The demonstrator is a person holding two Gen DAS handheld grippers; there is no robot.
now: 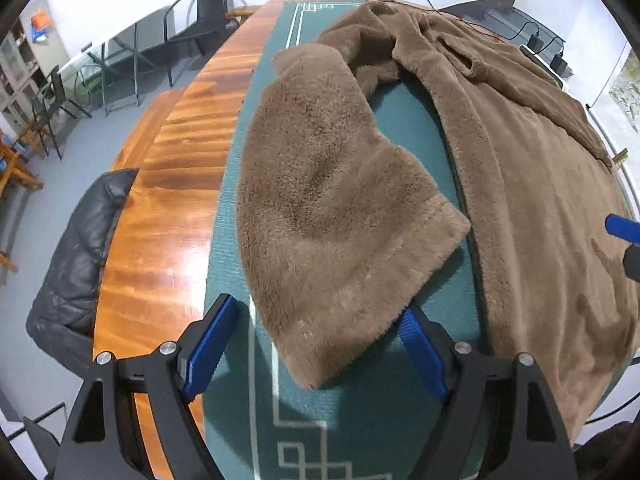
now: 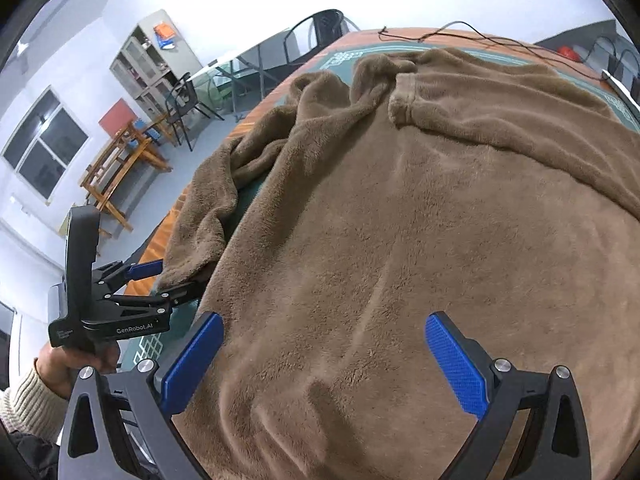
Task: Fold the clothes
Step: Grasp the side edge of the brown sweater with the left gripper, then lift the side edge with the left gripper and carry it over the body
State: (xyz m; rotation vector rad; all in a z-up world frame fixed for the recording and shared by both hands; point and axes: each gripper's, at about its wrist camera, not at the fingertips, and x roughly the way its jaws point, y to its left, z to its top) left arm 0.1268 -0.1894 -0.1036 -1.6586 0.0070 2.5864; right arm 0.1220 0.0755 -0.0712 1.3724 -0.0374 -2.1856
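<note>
A brown fleece top (image 1: 540, 184) lies spread over a green mat (image 1: 412, 120) on a wooden table (image 1: 172, 184). One sleeve (image 1: 332, 184) is bent back towards me, its cuff end lying between the blue pads of my left gripper (image 1: 316, 306), which is open around it. In the right wrist view the top's body (image 2: 400, 220) fills the frame, neckline (image 2: 404, 100) at the far side. My right gripper (image 2: 323, 318) hovers open just above the body near its hem. The left gripper (image 2: 182, 276) shows at the left, fingers astride the sleeve end.
A black leather chair (image 1: 76, 264) stands against the table's left edge. Thin black cables (image 1: 440, 4) run across the far end of the table. A glass table with metal chairs (image 1: 132, 40) and wooden furniture (image 2: 120, 168) stand on the floor beyond. A hand (image 2: 60, 364) holds the left gripper.
</note>
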